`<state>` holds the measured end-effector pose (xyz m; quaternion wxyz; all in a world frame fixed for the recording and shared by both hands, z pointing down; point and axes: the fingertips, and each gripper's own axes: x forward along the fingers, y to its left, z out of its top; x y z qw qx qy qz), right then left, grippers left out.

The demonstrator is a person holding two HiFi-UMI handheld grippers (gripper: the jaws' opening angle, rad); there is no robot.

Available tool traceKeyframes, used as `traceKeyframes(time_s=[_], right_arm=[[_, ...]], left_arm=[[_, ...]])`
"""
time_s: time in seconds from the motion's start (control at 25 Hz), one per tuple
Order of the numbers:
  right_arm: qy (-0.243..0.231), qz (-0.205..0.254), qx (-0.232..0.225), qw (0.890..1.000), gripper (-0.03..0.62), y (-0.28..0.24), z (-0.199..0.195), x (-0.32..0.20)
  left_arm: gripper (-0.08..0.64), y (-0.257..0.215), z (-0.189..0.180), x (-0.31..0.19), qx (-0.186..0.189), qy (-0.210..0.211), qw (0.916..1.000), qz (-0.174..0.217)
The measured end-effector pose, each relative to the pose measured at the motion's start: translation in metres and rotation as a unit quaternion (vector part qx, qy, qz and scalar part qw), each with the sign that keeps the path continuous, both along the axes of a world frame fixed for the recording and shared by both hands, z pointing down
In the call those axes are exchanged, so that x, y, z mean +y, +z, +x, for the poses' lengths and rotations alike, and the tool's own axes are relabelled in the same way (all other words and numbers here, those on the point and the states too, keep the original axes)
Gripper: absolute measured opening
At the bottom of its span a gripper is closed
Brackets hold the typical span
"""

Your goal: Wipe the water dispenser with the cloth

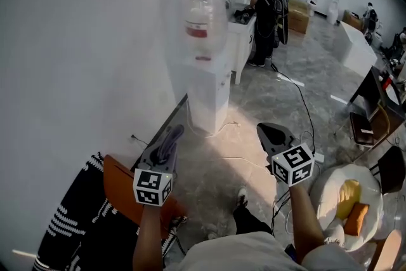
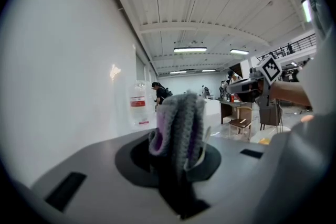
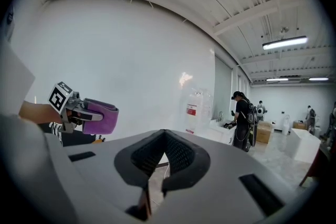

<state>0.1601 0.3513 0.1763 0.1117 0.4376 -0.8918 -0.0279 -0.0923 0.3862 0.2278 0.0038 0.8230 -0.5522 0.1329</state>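
Well short of the dispenser (image 1: 206,82), both forearms are reaching forward; left tool (image 1: 167,144) is pinching the cloth (image 2: 179,123), right tool (image 1: 273,135) is sitting with jaws together, empty.

Cloth (image 2: 181,126) hides the jaws of the left gripper (image 2: 178,105); water dispenser (image 1: 208,89) blurred.
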Motion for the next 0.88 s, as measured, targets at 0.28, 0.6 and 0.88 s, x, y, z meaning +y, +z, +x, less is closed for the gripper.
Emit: traceKeyframes(time_s=[0.28, 0.6, 0.88], right_arm=[[-0.012, 0.007, 0.006, 1.0, 0.011, 0.009, 0.012, -0.106], [-0.035, -0.001, 0.025, 0.999, 0.011, 0.01, 0.05, -0.239], [-0.059, -0.014, 0.019, 0.998, 0.011, 0.016, 0.07, -0.326]], left_arm=[[0.066, 0.004, 0.016, -0.099, -0.008, -0.009, 0.9999, 0.0], [0.066, -0.009, 0.048, -0.224, -0.002, -0.044, 0.999, 0.01], [0.066, -0.005, 0.068, -0.296, 0.011, -0.075, 0.9971, 0.003]])
